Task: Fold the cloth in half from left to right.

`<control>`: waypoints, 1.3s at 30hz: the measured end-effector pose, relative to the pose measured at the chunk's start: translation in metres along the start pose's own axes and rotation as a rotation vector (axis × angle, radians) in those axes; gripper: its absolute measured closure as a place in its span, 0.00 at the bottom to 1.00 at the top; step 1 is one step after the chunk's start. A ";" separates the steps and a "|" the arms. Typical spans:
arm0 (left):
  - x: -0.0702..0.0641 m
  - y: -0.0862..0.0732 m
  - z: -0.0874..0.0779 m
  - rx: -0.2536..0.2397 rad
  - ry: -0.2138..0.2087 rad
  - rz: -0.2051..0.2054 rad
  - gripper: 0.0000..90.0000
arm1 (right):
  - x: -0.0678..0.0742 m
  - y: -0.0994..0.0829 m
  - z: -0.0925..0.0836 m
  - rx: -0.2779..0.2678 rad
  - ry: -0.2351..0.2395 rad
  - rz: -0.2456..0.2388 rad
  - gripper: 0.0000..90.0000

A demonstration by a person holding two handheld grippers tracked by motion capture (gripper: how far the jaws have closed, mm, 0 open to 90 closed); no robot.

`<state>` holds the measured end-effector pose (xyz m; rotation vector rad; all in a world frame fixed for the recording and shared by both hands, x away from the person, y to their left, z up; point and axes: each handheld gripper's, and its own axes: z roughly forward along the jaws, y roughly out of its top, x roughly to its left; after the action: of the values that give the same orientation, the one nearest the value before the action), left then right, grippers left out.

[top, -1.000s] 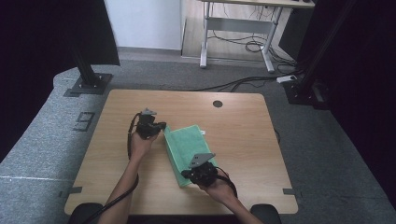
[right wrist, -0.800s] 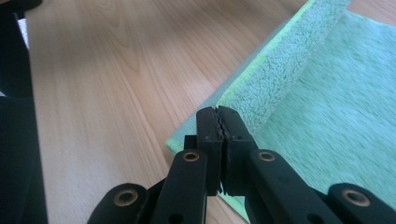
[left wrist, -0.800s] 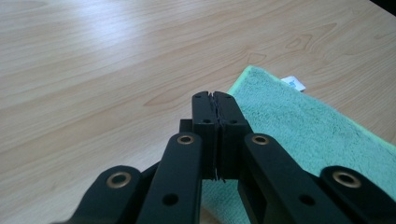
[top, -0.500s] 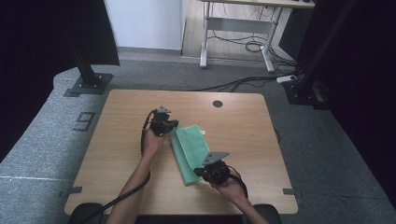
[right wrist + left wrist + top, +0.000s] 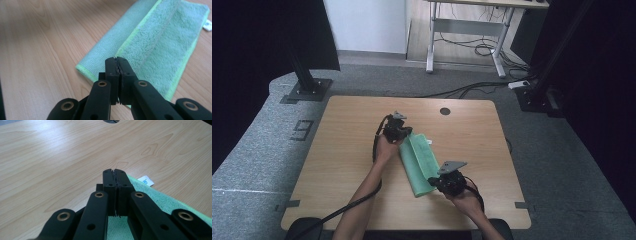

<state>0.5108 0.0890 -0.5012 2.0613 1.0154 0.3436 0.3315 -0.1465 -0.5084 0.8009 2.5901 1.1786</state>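
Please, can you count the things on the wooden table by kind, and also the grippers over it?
Green cloth, folded: 1
White tag on the cloth: 1
Grippers, left gripper and right gripper: 2
Total: 4

Lab or studio recording bay: wooden table (image 5: 342, 165) on grey carpet (image 5: 257, 165), black stands (image 5: 304, 75) upper left and right, desk frame (image 5: 467, 35) with loose cables (image 5: 472, 47) top centre.

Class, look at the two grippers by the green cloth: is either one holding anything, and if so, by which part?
The left gripper and right gripper are shut, jaws pressed together. The folded green cloth lies on the table; whether either pinches its edge cannot be told.
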 end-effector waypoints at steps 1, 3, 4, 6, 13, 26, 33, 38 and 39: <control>-0.001 0.000 0.001 0.004 0.002 0.002 0.98 | -0.001 -0.002 0.002 0.007 -0.003 0.000 0.97; -0.002 0.001 0.006 0.011 0.006 0.005 0.98 | -0.003 -0.005 0.005 0.017 -0.007 0.009 0.97; -0.002 0.000 0.008 0.015 0.009 0.006 0.98 | -0.004 -0.005 0.005 0.020 -0.008 0.012 0.97; -0.003 0.000 0.013 0.024 0.013 0.007 0.98 | -0.006 -0.007 0.007 0.026 -0.013 0.016 0.97; -0.002 -0.006 0.024 0.031 0.017 -0.016 0.95 | -0.011 -0.010 0.007 0.035 -0.037 0.035 0.96; -0.007 0.005 0.010 -0.019 0.073 0.027 0.47 | -0.022 -0.013 -0.008 -0.003 -0.114 0.071 0.77; -0.008 0.004 -0.004 -0.011 0.063 0.040 0.34 | -0.033 -0.012 -0.016 -0.025 -0.165 0.095 0.63; -0.009 -0.004 -0.014 -0.002 0.051 0.039 0.23 | -0.039 -0.011 -0.006 0.006 -0.181 0.096 0.51; -0.009 -0.007 -0.016 0.003 0.049 0.043 0.22 | -0.041 -0.011 -0.002 0.015 -0.187 0.096 0.49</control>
<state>0.4923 0.0928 -0.4956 2.0885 1.0022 0.4165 0.3602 -0.1760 -0.5170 0.9976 2.4351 1.0545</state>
